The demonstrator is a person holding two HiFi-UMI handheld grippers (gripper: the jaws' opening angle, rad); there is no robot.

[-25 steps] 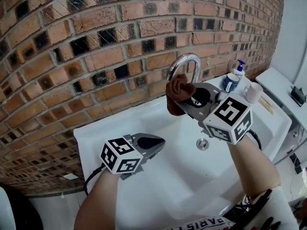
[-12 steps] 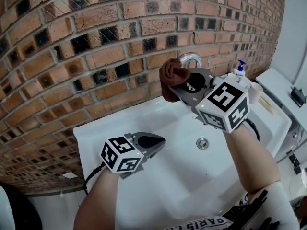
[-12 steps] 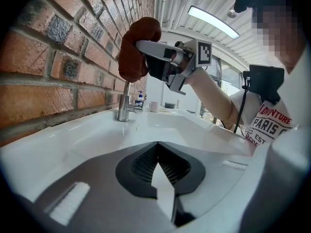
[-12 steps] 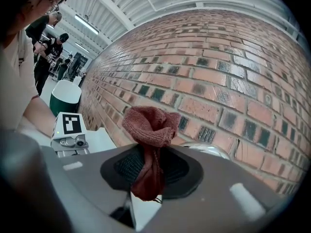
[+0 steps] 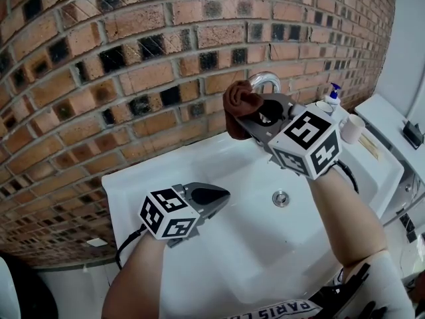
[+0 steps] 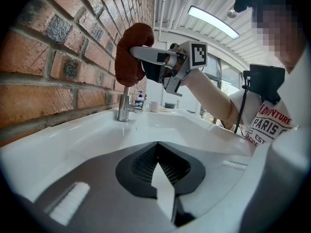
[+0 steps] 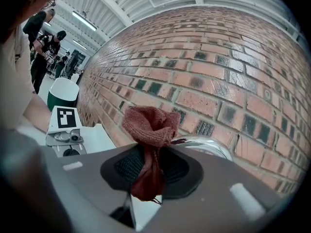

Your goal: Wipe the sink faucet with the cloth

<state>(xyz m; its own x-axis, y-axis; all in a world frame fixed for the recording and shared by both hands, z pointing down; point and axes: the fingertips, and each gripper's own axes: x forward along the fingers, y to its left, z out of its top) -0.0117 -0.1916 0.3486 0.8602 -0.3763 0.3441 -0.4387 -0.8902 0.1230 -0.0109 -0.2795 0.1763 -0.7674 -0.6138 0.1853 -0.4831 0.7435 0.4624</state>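
The right gripper (image 5: 252, 125) jaws squeeze the brown cloth (image 5: 238, 103) on the curved faucet (image 5: 266, 80), upper middle. The left gripper (image 5: 222, 195), lower left, hangs over the white sink (image 5: 219, 155), jaws pressed together, empty.

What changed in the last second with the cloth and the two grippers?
The right gripper, shut on the cloth, rose and shifted slightly left, carrying the cloth up the faucet toward the top of its arch. Nothing was grasped or released. The left gripper stayed put over the sink, shut and empty.
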